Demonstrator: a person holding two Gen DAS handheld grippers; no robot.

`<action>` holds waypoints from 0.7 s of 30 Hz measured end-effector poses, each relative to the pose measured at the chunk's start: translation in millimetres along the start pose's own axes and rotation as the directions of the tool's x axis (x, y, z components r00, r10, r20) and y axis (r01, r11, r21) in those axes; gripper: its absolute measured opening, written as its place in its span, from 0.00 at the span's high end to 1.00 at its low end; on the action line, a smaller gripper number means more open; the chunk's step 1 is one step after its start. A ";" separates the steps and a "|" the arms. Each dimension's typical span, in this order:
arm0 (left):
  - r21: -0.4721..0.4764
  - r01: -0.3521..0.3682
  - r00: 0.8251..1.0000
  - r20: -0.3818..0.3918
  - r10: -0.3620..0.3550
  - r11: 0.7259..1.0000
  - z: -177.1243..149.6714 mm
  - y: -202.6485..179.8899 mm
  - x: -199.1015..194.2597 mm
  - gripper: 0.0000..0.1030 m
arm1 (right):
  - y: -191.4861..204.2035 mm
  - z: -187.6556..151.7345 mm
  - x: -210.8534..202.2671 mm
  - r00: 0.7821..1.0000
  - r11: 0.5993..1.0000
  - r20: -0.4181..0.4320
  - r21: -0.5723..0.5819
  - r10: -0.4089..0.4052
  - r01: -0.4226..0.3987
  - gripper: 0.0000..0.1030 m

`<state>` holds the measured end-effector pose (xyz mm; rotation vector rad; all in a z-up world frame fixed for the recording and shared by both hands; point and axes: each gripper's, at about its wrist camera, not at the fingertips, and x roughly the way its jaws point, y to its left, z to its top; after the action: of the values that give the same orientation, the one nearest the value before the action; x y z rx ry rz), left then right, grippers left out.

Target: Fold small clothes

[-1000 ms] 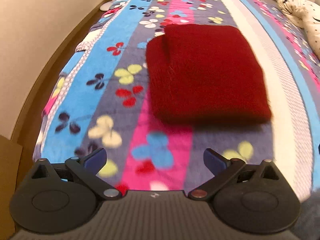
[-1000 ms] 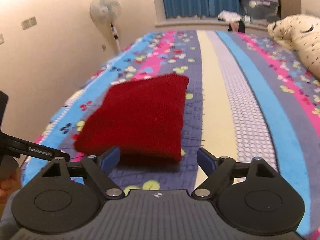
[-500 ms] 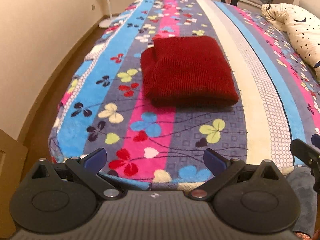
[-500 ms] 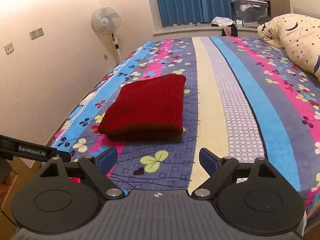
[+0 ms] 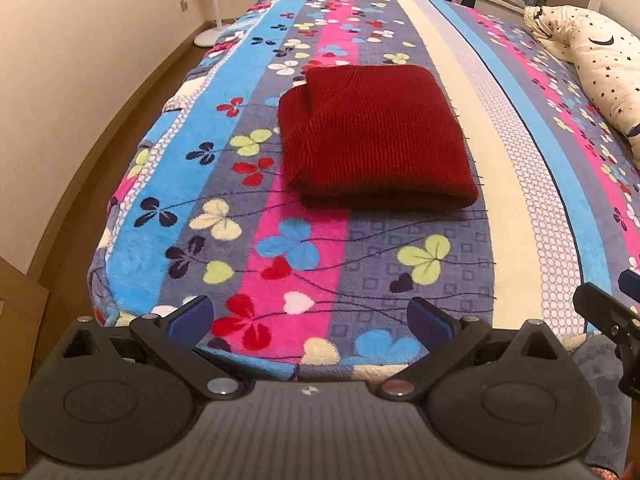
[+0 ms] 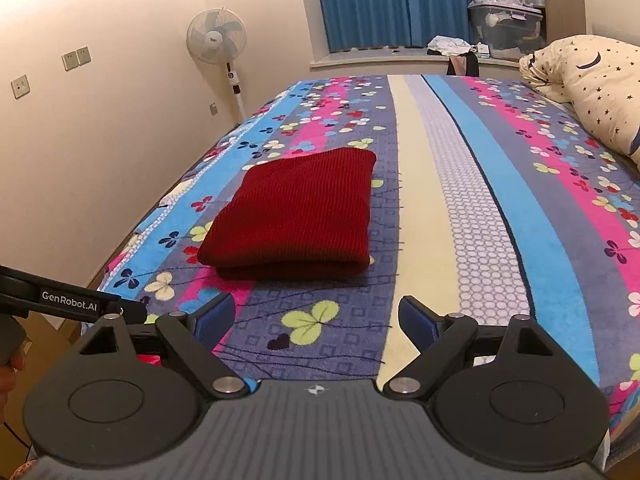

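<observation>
Left wrist view, both tongs (image 5: 310, 318) (image 6: 316, 320) apart, empty, backed farther from folded red sweater (image 5: 372, 140).

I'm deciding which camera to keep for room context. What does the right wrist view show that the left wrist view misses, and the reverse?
Only the right wrist view shows the blue curtains, the fan's head and the wall sockets. Only the left wrist view shows the sweater's offset lower layer and the fan's base. Both show the folded red sweater on the striped blanket, the starry pillow, and an open tool holding nothing.
</observation>
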<state>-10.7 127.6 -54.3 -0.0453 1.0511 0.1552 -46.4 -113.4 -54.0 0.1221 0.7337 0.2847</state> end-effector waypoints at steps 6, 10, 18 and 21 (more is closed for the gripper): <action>-0.165 0.078 0.993 -0.074 -0.091 0.983 25.2 18.1 30.8 0.00 | -9.3 10.2 18.3 0.999 0.999 -0.033 0.043 0.023 -0.022 0.13; -0.305 0.062 0.989 -0.110 -0.099 0.950 52.5 32.0 62.8 0.00 | -32.3 34.4 44.9 0.996 0.989 -0.062 0.137 0.066 -0.057 0.11; -0.497 0.063 0.980 -0.133 -0.147 0.865 109.2 41.5 139.5 0.00 | -83.7 92.4 136.2 0.985 0.960 -0.153 0.277 0.083 -0.038 0.11; -0.593 0.073 0.970 -0.145 -0.195 0.802 124.1 43.9 180.3 0.00 | -104.6 114.3 186.4 0.972 0.941 -0.194 0.332 0.133 -0.063 0.10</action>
<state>177.3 203.9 -147.3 -0.7126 1.1632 0.3480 184.8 -158.9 -111.2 0.4481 0.9883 0.2731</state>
